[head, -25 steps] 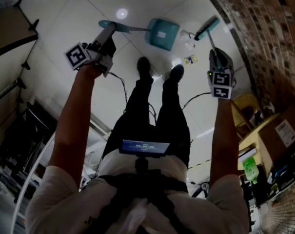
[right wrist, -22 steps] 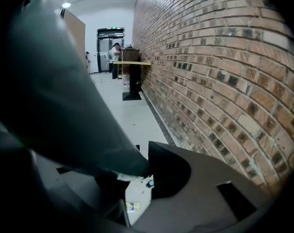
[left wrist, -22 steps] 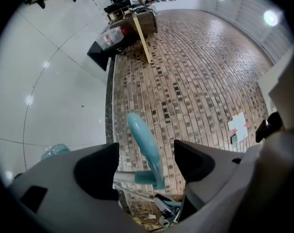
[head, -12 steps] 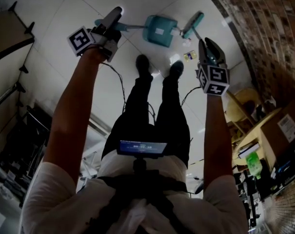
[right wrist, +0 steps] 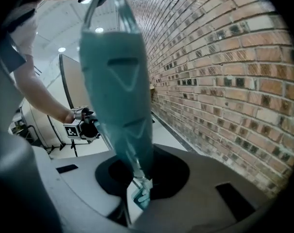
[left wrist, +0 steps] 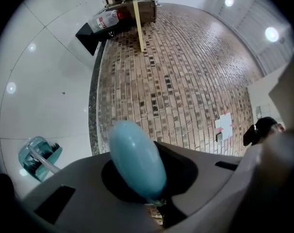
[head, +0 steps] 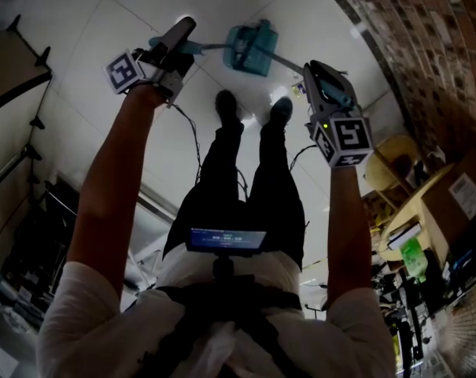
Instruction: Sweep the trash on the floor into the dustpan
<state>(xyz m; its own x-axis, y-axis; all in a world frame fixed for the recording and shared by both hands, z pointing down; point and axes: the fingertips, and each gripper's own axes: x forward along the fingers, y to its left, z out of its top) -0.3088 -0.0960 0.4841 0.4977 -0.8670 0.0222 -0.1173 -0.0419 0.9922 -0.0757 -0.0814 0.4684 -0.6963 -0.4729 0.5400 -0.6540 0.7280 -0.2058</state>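
A teal dustpan sits on the white floor ahead of the person's shoes. Its long handle runs left to my left gripper. In the left gripper view the rounded teal handle end lies between the jaws, which are closing on it, and the dustpan shows at the lower left. My right gripper is shut on the teal broom handle. The broom head hangs over the dustpan's far side. A small piece of trash shows on the floor beside the right gripper.
A brick wall runs along the right, with a yellow stool, a cardboard box and a green bottle at its foot. The person's shoes stand near the dustpan. A board on stands is at the left.
The right gripper has lifted and come nearer with the broom, and the broom head has swung left over the dustpan. The left gripper has drifted slightly along the dustpan handle.
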